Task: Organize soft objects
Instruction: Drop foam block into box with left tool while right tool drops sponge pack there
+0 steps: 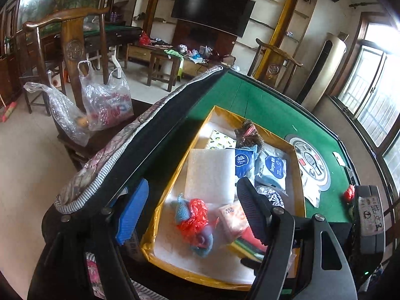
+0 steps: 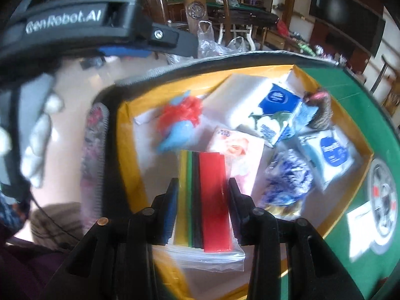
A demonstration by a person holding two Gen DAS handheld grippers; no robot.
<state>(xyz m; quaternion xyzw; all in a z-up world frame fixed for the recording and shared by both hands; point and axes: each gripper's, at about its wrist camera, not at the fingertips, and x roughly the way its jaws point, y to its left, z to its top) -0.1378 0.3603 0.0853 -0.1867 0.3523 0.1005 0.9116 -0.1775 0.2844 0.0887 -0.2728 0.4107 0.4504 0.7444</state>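
My right tongs (image 2: 203, 207) are clenched on a clear zip bag of colored sheets (image 2: 207, 200), the red strip uppermost with black, green and yellow edges showing beside it. The bag hangs between the two fingers over the near end of the yellow-walled box (image 2: 125, 135), its sealed end drooping toward me. My left tongs (image 1: 192, 215) hang spread wide and grasp nothing; the blue-padded finger (image 1: 132, 210) sits outside the box wall and the black finger (image 1: 252, 210) is over the box interior.

The box sits on the green desk (image 1: 270, 105). Inside it, on white lining, lie a white foam block (image 1: 210, 172), a blue Vinda tissue pack (image 1: 243, 162), a white and blue wipes pack (image 1: 272, 170), a pink tissue pack (image 1: 232, 220), a red plastic bag (image 1: 195, 215) tangled with blue knitted pieces (image 1: 182, 210), a brown knitted item (image 1: 250, 132) at the far end, and a blue-patterned bag (image 2: 287, 177) near my right tongs. The pink tissue pack lies just beyond the held bag.

A padded fabric edge (image 1: 120, 147) runs along the desk's left side.
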